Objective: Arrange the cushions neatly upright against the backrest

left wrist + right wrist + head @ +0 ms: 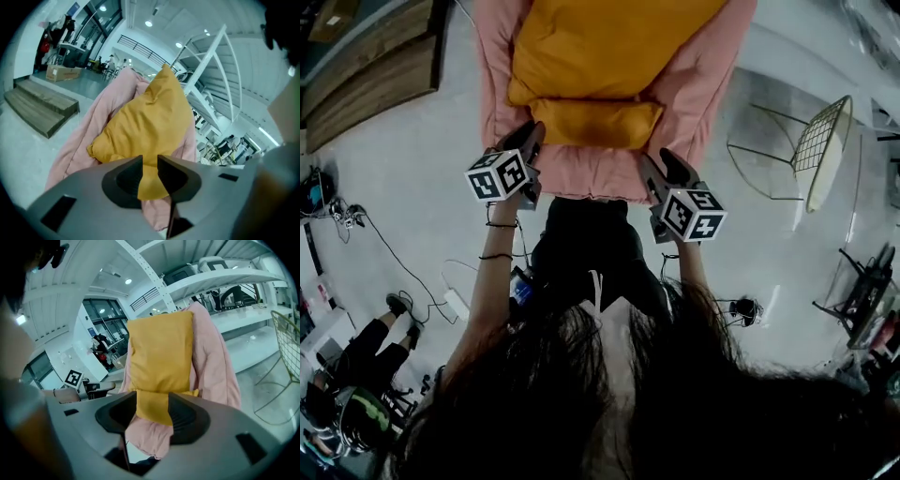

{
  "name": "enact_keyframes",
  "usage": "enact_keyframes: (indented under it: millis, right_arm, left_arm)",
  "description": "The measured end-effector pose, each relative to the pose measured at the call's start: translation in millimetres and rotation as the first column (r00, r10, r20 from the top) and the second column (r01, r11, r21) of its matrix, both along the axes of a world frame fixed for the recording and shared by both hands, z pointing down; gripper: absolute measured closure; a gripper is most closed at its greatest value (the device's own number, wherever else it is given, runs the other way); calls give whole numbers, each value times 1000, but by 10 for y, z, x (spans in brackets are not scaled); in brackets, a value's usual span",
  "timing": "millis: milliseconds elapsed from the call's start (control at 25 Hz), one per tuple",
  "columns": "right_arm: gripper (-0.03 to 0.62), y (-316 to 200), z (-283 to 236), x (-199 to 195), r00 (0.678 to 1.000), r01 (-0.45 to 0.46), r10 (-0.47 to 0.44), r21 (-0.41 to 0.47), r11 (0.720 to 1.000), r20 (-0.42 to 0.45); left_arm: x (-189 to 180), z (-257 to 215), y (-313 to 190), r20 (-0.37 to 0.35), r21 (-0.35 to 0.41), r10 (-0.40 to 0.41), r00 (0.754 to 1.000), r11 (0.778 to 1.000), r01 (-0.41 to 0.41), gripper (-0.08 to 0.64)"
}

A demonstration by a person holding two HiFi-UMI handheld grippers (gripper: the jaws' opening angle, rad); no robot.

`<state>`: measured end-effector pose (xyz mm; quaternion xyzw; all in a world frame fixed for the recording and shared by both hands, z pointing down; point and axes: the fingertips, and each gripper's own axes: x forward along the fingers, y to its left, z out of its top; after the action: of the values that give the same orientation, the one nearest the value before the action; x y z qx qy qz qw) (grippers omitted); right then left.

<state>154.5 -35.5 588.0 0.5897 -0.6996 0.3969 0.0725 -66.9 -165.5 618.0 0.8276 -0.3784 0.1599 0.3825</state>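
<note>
A large yellow cushion (600,42) stands upright against the backrest of the pink padded chair (703,84). In front of it a smaller yellow cushion (595,122) lies across the seat. My left gripper (532,136) is at the small cushion's left corner, its jaws a narrow gap apart with nothing pinched; the left gripper view shows yellow fabric (150,185) through that gap. My right gripper (661,167) hovers at the seat's front right edge, clear of the cushion, jaws wide open. The right gripper view looks over both cushions (161,352).
A wire-frame chair (820,150) stands on the floor to the right. Wooden steps (370,80) lie at the far left. A seated person (356,356) and floor cables (403,267) are at the lower left. White shelving (225,291) rises behind the chair.
</note>
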Motion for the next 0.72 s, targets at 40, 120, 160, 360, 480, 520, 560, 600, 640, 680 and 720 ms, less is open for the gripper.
enact_keyframes:
  millis: [40, 120, 160, 360, 480, 520, 560, 600, 640, 680, 720]
  right_arm:
    - [373, 0, -103, -14, 1000, 12, -12, 18, 1000, -1]
    - [373, 21, -307, -47, 999, 42, -42, 50, 998, -7]
    - [373, 42, -405, -61, 998, 58, -57, 64, 996, -13]
    - [376, 60, -747, -96, 991, 127, -122, 105, 986, -52]
    - [396, 107, -860, -151, 987, 158, -153, 126, 979, -49]
    - [419, 144, -895, -177, 986, 168, -164, 137, 976, -42]
    - [442, 189, -925, -197, 984, 179, -176, 146, 973, -35]
    - [449, 239, -947, -210, 982, 189, -187, 151, 970, -28]
    - [454, 288, -958, -220, 980, 200, -199, 153, 968, -22]
    - [459, 331, -962, -235, 977, 213, -213, 153, 965, -17]
    - [462, 363, -960, -260, 973, 230, -230, 152, 961, -15]
  left_arm:
    - [68, -126, 62, -4, 28, 22, 1000, 999, -22, 471]
    - [213, -390, 213, -17, 75, 65, 998, 995, -63, 471]
    - [286, -525, 299, -23, 96, 87, 996, 992, -84, 471]
    - [613, -1131, 639, -66, 186, 170, 983, 970, -155, 471]
    - [668, -1351, 822, -58, 235, 187, 981, 957, -168, 471]
    - [670, -1405, 893, -46, 251, 192, 980, 952, -175, 471]
    - [672, -1446, 969, -33, 263, 197, 980, 948, -181, 471]
    - [677, -1474, 1046, -22, 271, 199, 980, 944, -186, 471]
    - [681, -1491, 1121, -15, 274, 200, 980, 943, -188, 472]
    - [681, -1501, 1189, -12, 271, 198, 980, 944, -187, 472]
    - [672, -1506, 1247, -10, 266, 194, 981, 946, -184, 472]
